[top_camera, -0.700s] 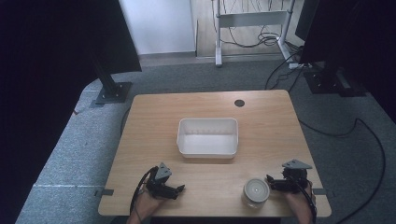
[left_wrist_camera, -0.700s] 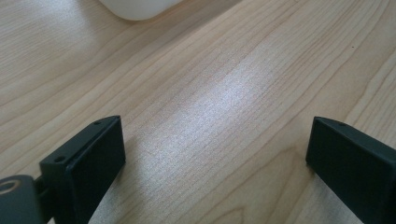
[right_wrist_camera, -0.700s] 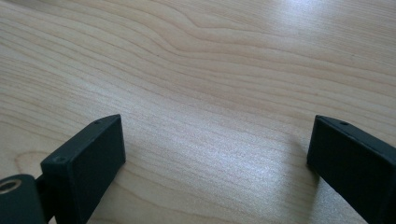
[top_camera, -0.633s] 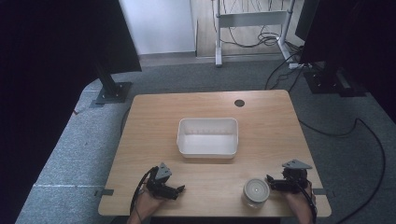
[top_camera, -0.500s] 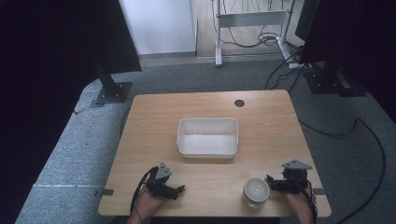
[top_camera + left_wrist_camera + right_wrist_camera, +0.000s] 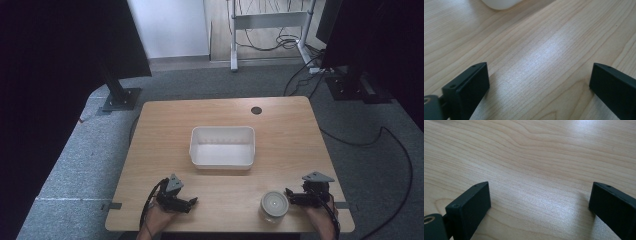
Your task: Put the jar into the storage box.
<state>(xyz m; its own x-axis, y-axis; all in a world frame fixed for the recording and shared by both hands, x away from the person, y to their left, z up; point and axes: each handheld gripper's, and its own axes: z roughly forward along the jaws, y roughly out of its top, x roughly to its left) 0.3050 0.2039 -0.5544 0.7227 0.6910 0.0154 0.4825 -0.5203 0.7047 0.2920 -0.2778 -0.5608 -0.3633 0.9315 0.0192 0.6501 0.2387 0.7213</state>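
Right gripper [image 6: 296, 196] rests at the near right edge of the table [image 6: 285, 135], jaws spread wide with bare wood between them, nothing held; the round white container [image 6: 274, 205] stands just beside its tips; left gripper [image 6: 186, 202] lies near the left front edge, equally wide and empty; white tub [image 6: 222, 147] sits mid-table, well apart.
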